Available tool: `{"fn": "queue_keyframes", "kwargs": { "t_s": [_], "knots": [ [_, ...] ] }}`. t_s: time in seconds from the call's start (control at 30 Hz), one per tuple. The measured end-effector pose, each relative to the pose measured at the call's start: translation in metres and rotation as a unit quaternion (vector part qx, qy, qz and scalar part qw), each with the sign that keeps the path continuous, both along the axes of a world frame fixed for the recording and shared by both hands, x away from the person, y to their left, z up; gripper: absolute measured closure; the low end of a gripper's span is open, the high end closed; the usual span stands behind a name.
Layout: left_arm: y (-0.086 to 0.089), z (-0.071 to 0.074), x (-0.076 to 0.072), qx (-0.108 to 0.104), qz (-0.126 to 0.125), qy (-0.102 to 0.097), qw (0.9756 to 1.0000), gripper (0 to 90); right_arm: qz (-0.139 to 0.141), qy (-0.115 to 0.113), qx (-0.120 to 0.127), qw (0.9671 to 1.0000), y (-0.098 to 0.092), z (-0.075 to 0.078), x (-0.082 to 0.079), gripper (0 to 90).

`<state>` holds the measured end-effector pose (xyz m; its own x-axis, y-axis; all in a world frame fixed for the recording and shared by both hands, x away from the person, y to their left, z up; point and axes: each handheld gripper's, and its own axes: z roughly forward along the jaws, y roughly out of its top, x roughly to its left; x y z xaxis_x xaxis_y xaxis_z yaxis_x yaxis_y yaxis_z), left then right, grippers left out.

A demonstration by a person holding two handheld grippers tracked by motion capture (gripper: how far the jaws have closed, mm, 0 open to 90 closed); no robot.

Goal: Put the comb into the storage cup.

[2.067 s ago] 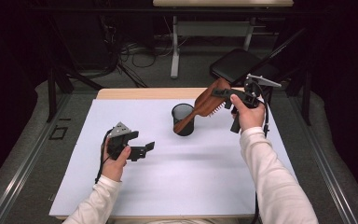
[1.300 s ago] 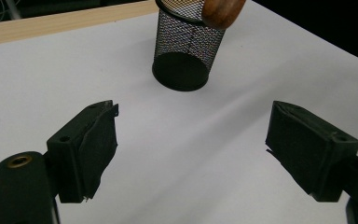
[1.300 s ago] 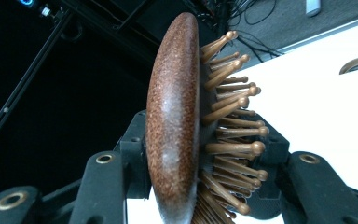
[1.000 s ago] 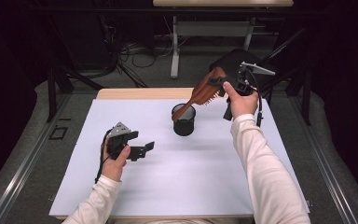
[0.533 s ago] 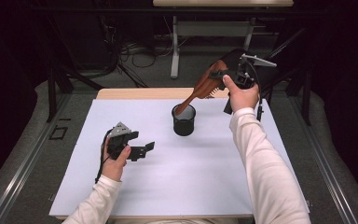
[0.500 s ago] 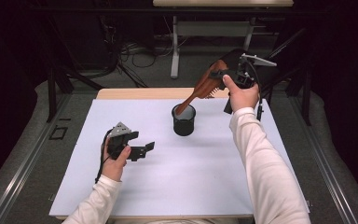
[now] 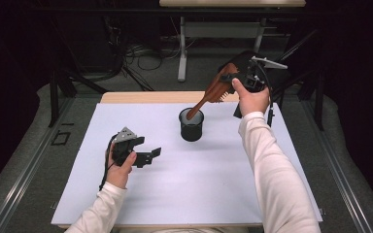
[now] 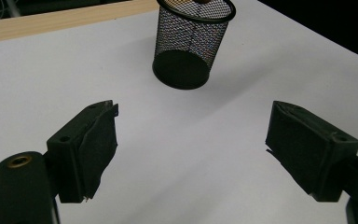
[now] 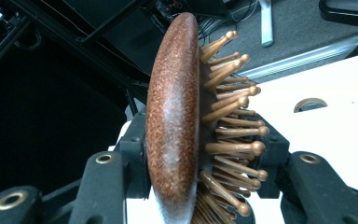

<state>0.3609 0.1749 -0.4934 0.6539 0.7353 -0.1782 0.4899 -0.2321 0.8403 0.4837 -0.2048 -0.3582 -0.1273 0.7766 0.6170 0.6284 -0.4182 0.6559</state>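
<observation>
The hairbrush (image 7: 217, 89) is pinched at its head by the right gripper (image 7: 233, 80), upper right of frame; its handle slants down-left into the mesh cup (image 7: 191, 125). The left gripper (image 7: 148, 156), spread and empty, is held lower left.

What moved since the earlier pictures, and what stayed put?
The right tool, clamped on the wooden hairbrush, rose and tipped the brush steeper, so its handle now points down into the black mesh cup. The cup kept its place on the white table, and the left tool stayed open, holding nothing.
</observation>
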Motion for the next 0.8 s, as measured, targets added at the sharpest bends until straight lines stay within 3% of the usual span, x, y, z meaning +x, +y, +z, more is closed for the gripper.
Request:
{"fn": "queue_keyframes", "kwargs": {
  "t_s": [0.3, 0.8],
  "knots": [
    [0.000, 0.000, 0.000, 0.000, -0.001, 0.000, 1.0000, 16.0, -0.001, -0.001, -0.023, 0.9997, 0.007, -0.006, 0.002, 50.0],
    [0.000, 0.000, 0.000, 0.000, 0.001, 0.001, 1.0000, 16.0, 0.004, 0.007, -0.036, 0.9993, 0.020, -0.023, 0.006, 49.9]
  ]
}}
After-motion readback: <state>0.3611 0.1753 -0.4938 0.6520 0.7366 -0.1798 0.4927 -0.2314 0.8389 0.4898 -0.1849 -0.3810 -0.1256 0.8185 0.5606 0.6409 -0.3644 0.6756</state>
